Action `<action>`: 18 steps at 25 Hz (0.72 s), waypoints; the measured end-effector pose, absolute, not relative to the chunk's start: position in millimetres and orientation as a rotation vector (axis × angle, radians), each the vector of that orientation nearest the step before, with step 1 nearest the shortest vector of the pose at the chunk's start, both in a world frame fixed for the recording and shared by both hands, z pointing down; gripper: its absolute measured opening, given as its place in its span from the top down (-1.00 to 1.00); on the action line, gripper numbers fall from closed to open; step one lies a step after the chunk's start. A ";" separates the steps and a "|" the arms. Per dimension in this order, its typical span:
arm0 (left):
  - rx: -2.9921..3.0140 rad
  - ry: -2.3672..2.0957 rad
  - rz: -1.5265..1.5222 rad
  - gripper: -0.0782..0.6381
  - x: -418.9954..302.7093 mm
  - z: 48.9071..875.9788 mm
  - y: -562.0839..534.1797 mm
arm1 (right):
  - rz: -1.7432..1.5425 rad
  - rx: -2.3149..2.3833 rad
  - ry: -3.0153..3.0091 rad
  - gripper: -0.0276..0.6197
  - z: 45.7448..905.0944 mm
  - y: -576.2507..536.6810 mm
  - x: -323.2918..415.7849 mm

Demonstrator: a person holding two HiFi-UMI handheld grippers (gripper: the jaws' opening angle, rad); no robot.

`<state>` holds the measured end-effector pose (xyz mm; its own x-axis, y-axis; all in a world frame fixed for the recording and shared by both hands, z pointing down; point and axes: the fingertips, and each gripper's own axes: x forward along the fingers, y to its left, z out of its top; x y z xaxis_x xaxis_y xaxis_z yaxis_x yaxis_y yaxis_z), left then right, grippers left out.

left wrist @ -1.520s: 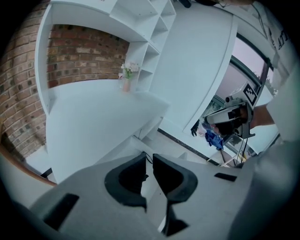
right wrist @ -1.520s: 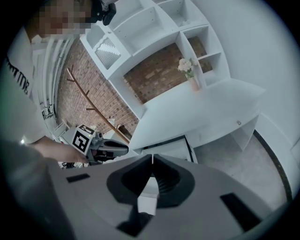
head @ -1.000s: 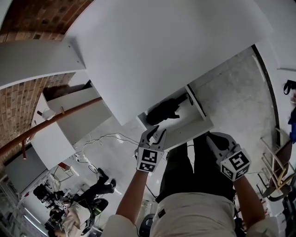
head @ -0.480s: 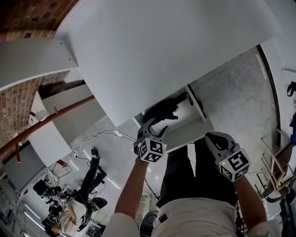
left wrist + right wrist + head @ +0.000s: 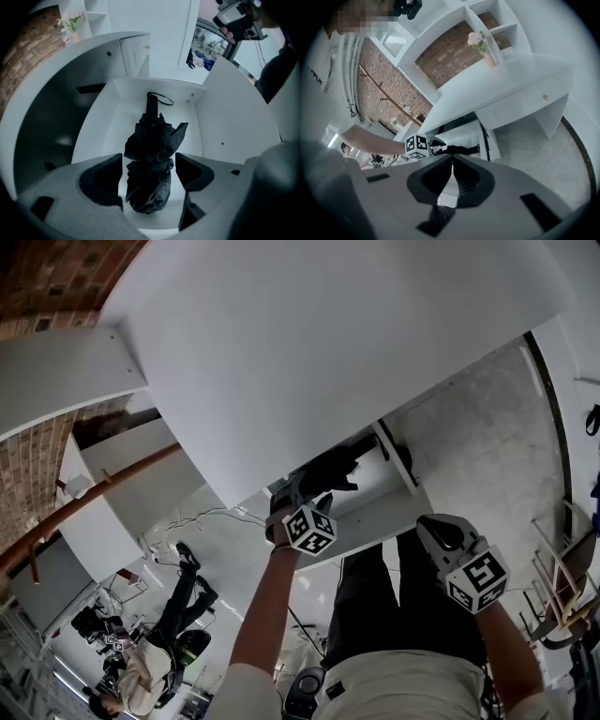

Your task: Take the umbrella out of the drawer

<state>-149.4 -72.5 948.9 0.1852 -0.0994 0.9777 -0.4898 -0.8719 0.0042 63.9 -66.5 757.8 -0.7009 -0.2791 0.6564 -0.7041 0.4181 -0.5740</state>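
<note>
Black folded umbrella (image 5: 149,140) lies in the open white drawer (image 5: 208,117), handle and strap toward the far wall. Left gripper (image 5: 298,498) points down into the drawer. Its jaws have just been opening and now stand wide, either side of the umbrella's bundled end, not pressing it. Right gripper (image 5: 451,161) is outside the drawer, jaws together, empty.

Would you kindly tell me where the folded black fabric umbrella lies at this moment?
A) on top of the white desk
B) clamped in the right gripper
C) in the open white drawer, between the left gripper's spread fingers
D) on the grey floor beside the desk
C: in the left gripper view the folded black fabric umbrella lies in the open white drawer. The left gripper has its fingers, which have just been opening, on either side of it with gaps showing.
</note>
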 end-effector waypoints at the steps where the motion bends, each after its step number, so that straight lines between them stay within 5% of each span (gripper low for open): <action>1: 2.145 -0.545 1.749 -0.16 -150.8 953.9 -75.3 | 1.223 0.835 -2.212 0.81 759.0 -67.4 64.2; 18: 2.075 -0.394 1.792 -0.32 -140.4 1022.5 -69.2 | 1.252 0.821 -2.199 0.81 776.9 -69.7 72.1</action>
